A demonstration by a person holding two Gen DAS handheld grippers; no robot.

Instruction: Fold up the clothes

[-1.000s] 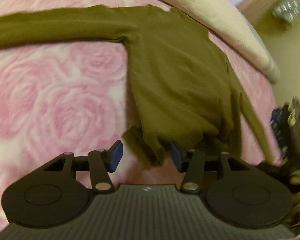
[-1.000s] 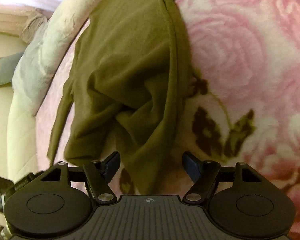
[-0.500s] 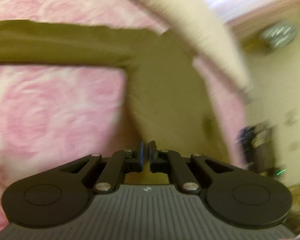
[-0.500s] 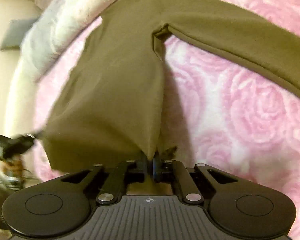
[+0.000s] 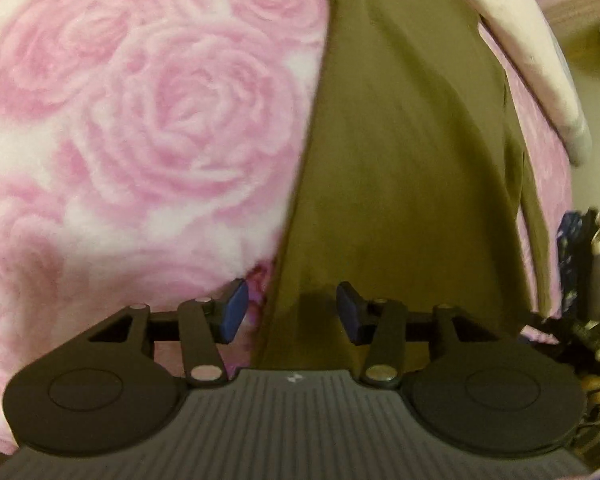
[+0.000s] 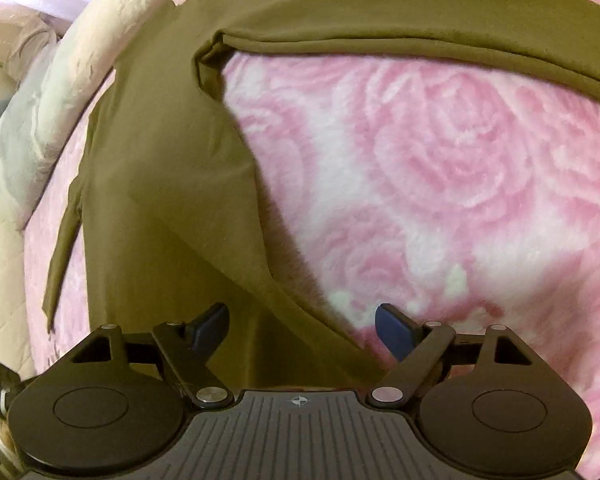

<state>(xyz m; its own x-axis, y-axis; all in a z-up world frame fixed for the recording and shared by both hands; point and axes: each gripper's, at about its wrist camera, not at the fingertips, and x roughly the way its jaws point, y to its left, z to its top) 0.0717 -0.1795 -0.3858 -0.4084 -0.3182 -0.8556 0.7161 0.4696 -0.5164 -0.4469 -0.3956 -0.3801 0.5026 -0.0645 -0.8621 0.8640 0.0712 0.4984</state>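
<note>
Lying flat on the pink rose blanket (image 5: 148, 128), the olive shirt (image 5: 404, 152) has one sleeve (image 6: 420, 28) stretched sideways. Left gripper (image 5: 292, 312) and right gripper (image 6: 302, 326) both sit jaws apart over the hem, probably not touching it.

The left gripper (image 5: 292, 312) has its jaws spread wide, the two blue pads (image 5: 233, 312) angled outward with nothing pinched between them. Its black linkage arms splay to either side of the ribbed grey body below the jaws. The right gripper (image 6: 302, 330) is likewise parted, its jaws standing well apart and empty, one dark blue pad (image 6: 396, 334) turned slightly inward. Both point forward and down, close above what lies beneath the jaws.
</note>
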